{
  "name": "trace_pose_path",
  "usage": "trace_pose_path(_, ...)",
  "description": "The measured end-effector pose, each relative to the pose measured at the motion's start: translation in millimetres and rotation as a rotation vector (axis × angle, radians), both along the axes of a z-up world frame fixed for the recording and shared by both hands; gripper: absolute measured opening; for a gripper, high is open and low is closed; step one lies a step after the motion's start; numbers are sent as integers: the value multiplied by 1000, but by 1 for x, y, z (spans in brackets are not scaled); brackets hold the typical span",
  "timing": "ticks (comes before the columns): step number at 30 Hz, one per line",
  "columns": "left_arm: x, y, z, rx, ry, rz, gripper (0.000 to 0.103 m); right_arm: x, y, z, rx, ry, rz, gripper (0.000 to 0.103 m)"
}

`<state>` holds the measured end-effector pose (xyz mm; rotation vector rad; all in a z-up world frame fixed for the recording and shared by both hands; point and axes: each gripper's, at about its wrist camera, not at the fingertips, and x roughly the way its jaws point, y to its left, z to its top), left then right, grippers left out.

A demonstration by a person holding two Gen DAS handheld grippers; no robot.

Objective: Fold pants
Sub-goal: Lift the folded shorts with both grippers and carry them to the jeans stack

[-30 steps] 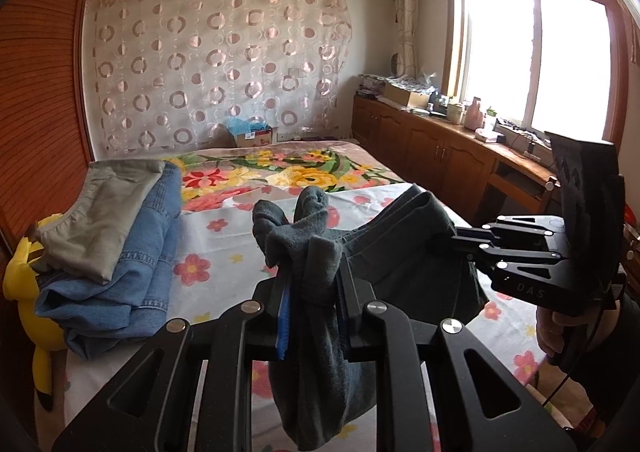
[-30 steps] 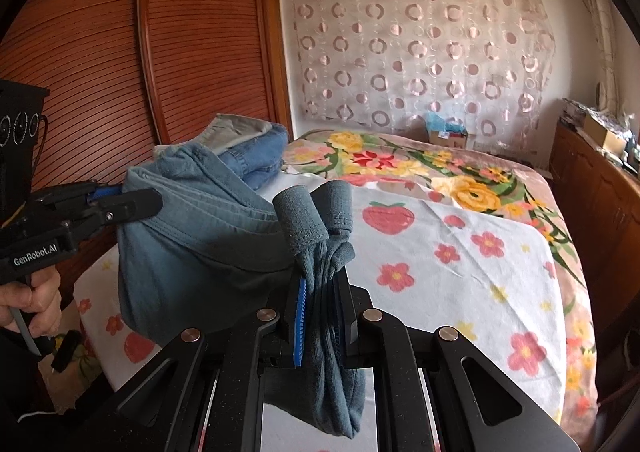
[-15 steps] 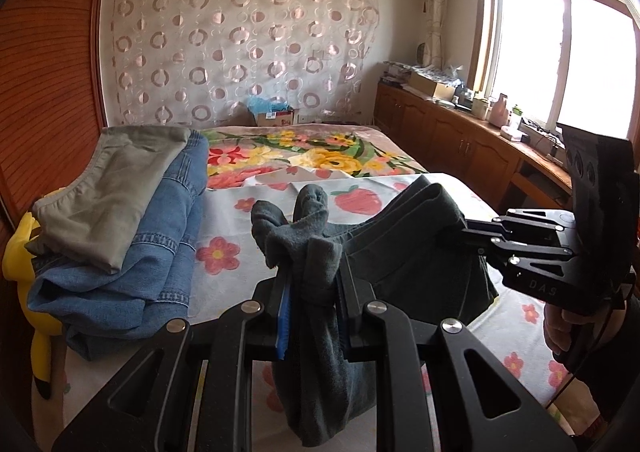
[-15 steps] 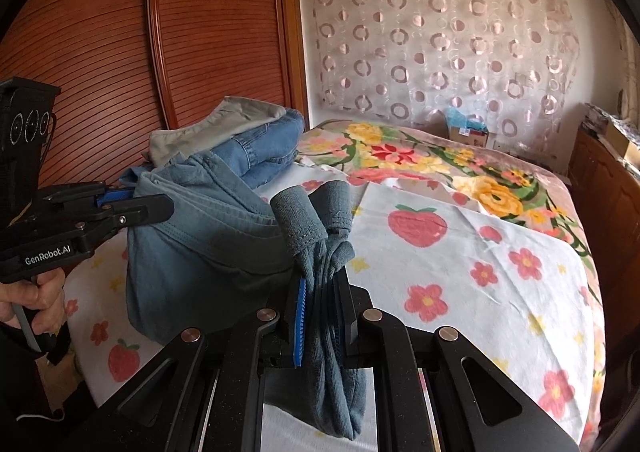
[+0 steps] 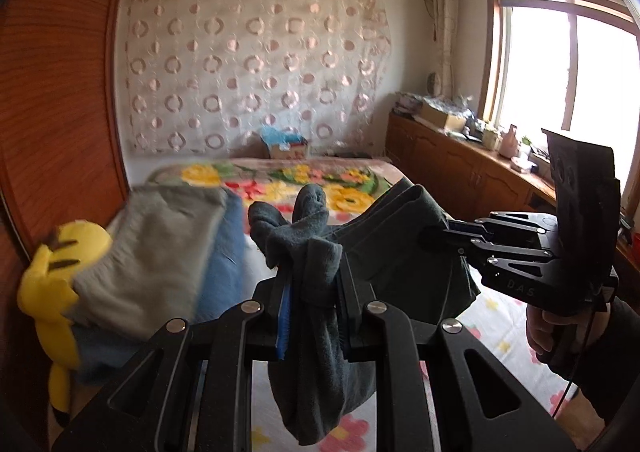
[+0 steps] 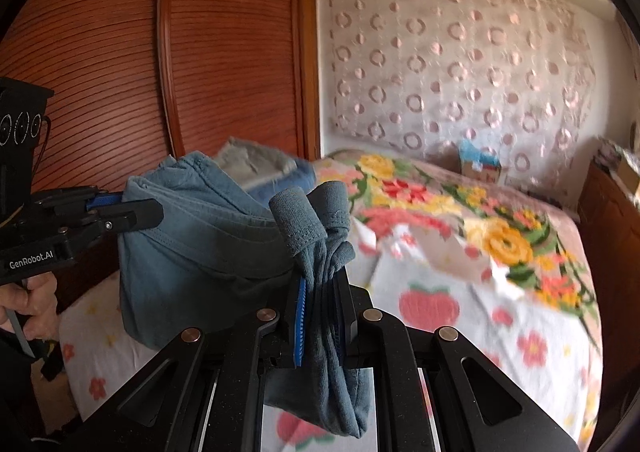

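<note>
Between the two pairs of tongs hang the grey-blue pants [image 6: 192, 248], lifted clear of the flowered bed [image 6: 500, 292]. Left tongs [image 5: 314, 288] are clamped on one bunched end, right tongs [image 6: 320, 296] on the other (cloth spills below both jaws). Beyond, by the wooden wardrobe [image 6: 224, 44], lies a stack of folded clothes [image 5: 160, 252] beside a yellow plush toy [image 5: 52, 272].
</note>
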<state>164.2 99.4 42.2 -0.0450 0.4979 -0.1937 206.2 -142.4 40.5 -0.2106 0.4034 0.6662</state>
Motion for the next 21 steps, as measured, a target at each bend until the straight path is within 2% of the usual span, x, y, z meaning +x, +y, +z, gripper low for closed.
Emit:
trace_pose_path(9,5,54,30,21,-62,111,20,35,48,34,2,-93,71,11)
trace_pose_path(15,12,78,34,28,-71,165,20,62,68,34,-6,-102,97,11)
trace_pose_path(21,22,92,24,23,-53,204,20,81,82,27,-53,-120,122,11)
